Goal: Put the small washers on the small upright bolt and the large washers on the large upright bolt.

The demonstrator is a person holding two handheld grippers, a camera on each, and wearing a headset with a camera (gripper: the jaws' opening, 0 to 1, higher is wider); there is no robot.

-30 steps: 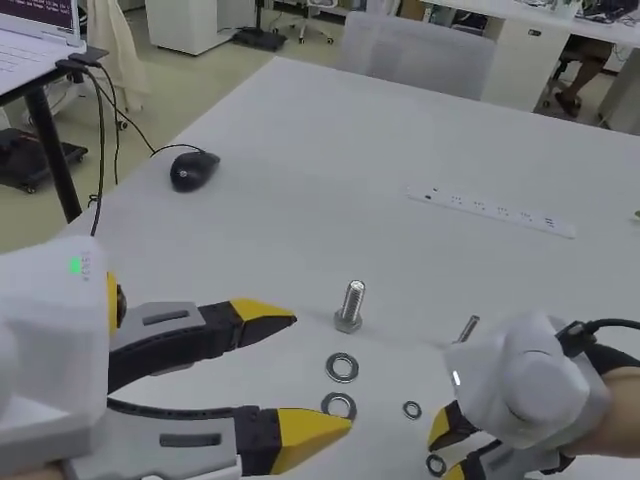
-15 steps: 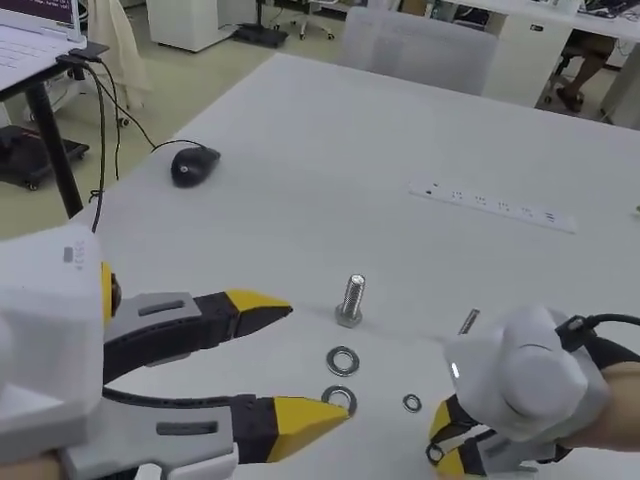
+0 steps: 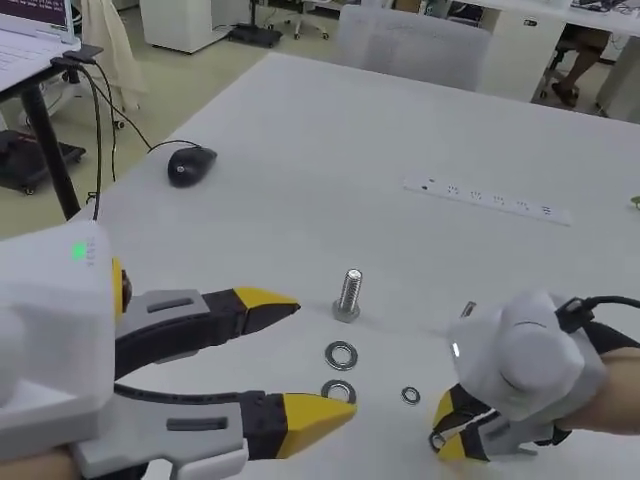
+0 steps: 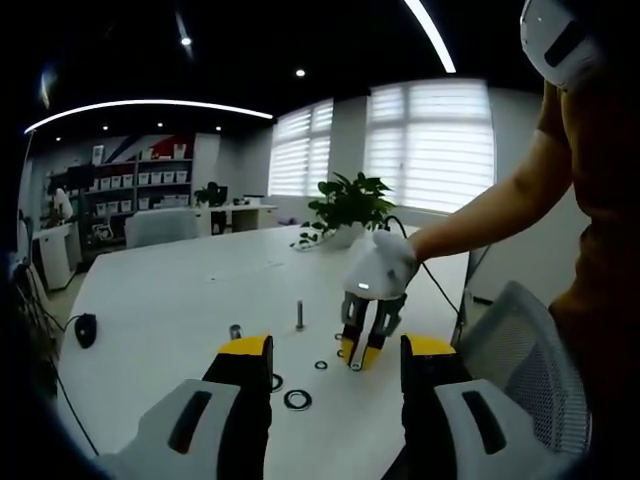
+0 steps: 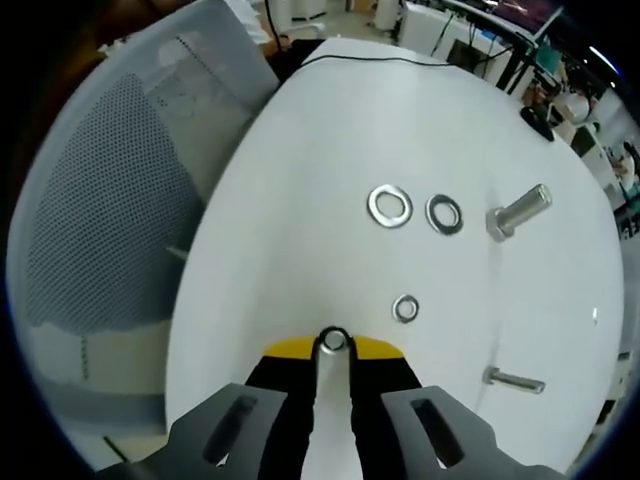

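Note:
My right gripper is shut on a small washer pinched at its yellow tips, just above the white table. In the head view this right gripper is at the lower right. The small bolt stands just beyond it; a second small washer lies to its left. The large bolt stands upright mid-table, with two large washers lying in front of it. My left gripper is open and empty, low at the left, its jaws flanking the large washers.
A black mouse and a white power strip lie farther back on the white table. A grey mesh chair stands at the table's near edge. A desk with a laptop is off to the left.
My right gripper has closed on the small washer that lay under its tips and has risen slightly. The left gripper has barely moved; the head camera has shifted a little.

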